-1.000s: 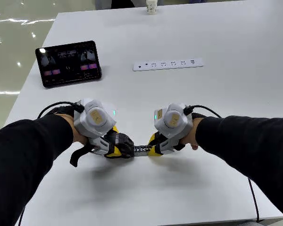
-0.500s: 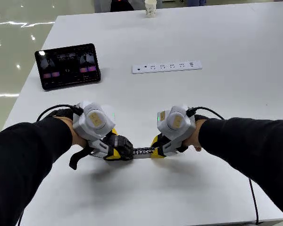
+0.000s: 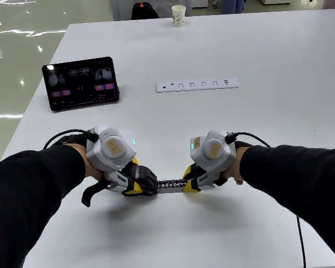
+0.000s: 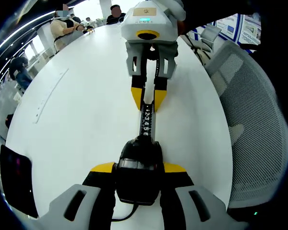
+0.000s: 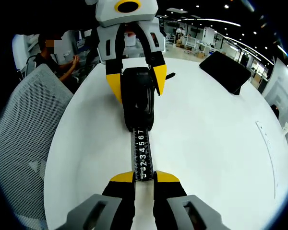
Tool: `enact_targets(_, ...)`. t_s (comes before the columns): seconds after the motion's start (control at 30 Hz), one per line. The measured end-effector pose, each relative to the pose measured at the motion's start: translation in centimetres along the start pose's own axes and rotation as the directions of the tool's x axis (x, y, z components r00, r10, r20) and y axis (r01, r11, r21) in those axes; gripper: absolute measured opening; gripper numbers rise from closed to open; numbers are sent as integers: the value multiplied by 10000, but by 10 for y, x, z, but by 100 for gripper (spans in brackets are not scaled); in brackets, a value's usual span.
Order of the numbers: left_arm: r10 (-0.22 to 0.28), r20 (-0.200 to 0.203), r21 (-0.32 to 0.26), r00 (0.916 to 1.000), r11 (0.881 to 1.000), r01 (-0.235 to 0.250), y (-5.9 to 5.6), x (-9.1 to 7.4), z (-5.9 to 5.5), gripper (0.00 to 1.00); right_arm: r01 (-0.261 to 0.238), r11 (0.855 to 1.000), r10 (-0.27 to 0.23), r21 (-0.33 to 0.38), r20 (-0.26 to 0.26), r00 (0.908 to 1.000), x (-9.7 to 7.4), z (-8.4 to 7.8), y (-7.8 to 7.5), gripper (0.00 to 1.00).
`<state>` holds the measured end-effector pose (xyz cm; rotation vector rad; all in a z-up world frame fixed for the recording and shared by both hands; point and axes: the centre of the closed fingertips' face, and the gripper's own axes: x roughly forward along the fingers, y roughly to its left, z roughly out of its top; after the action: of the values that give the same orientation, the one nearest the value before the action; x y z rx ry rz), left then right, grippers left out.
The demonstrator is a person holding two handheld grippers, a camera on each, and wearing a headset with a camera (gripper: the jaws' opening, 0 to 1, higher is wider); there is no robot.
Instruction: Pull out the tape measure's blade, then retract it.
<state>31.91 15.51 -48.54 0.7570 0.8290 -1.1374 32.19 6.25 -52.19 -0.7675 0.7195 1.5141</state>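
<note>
My left gripper [image 3: 135,180] [image 4: 137,168] is shut on the black tape measure case [image 3: 143,179] [image 4: 138,165] [image 5: 138,98], just above the white table. A short length of black blade with white numbers [image 3: 171,183] [image 4: 147,122] [image 5: 141,153] runs out of the case to my right gripper [image 3: 187,183] [image 5: 144,177], which is shut on the blade's tip. The two grippers face each other near the table's front edge. In the left gripper view the right gripper [image 4: 148,98] pinches the blade's far end, and the right gripper view has the left gripper [image 5: 134,79] clamped around the case.
A tablet [image 3: 81,82] stands at the back left and a white power strip [image 3: 197,85] lies across the middle of the table [image 3: 257,56]. A paper cup [image 3: 178,15] is at the far edge. A mesh chair [image 4: 249,124] and seated people are beside the table.
The gap between the grippers has widened a little, and slightly more blade shows between case and right gripper. The head camera has tilted, shifting the whole scene down.
</note>
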Motion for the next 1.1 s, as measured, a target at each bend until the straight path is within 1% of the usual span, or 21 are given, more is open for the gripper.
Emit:
enact_targets(0.27, 25, -3, 0, 10000, 10000, -25, 0, 1, 0, 29, 3, 10000, -3, 64, -93, 10000, -4, -7, -1, 10)
enact_targets(0.73, 21, -13, 11, 10000, 10000, -21, -1, 0, 0, 29, 18, 10000, -17, 55, -198, 9998, -8, -12, -2, 10)
enact_targets(1.1, 37, -21, 6, 10000, 10000, -37, 0, -1, 0, 30, 42, 9998, -37, 186, -237, 9997, -13, -18, -3, 10)
